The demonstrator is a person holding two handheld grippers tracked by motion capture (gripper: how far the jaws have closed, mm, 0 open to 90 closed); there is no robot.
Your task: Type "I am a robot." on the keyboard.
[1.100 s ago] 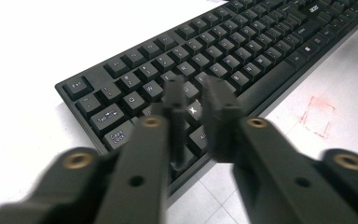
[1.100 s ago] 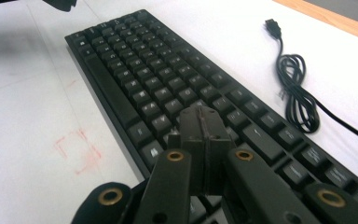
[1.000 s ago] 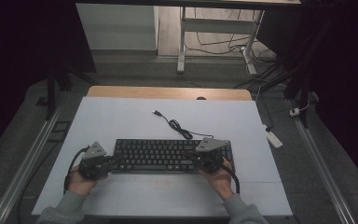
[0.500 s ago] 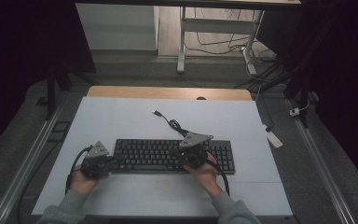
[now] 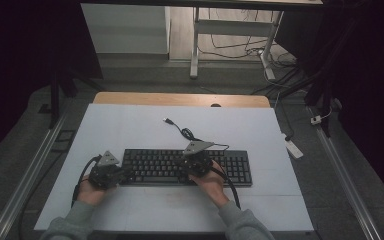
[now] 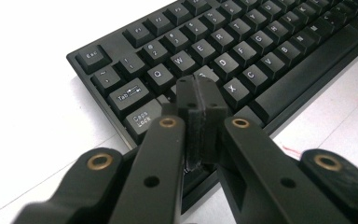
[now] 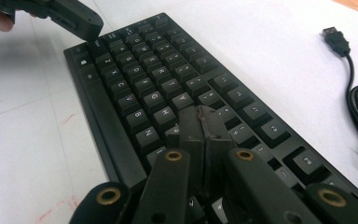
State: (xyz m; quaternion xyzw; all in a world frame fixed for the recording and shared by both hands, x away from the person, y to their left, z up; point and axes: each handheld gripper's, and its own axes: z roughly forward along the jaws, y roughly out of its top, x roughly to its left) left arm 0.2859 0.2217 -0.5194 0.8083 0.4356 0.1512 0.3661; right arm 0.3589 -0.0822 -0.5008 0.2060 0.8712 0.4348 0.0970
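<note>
The keyboard (image 5: 187, 167) lies flat on the bench (image 5: 130, 125) under both tongs, left tongs (image 6: 201, 100) closed and empty over its A-S keys, right tongs (image 7: 204, 122) closed and empty near J, so key pressing seems underway, its cable (image 5: 185, 132) unplugged beyond.

Right hand-held gripper (image 5: 196, 161) now leftward, over the keyboard's (image 5: 150, 167) middle keys.

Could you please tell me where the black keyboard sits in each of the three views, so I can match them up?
High view: the keyboard lies across the lower middle of the white table.
Left gripper view: its left end, with the Esc key, fills the upper half.
Right gripper view: it runs diagonally from upper left to lower right.
Shared landmark: the long space bar on its near edge.
</note>
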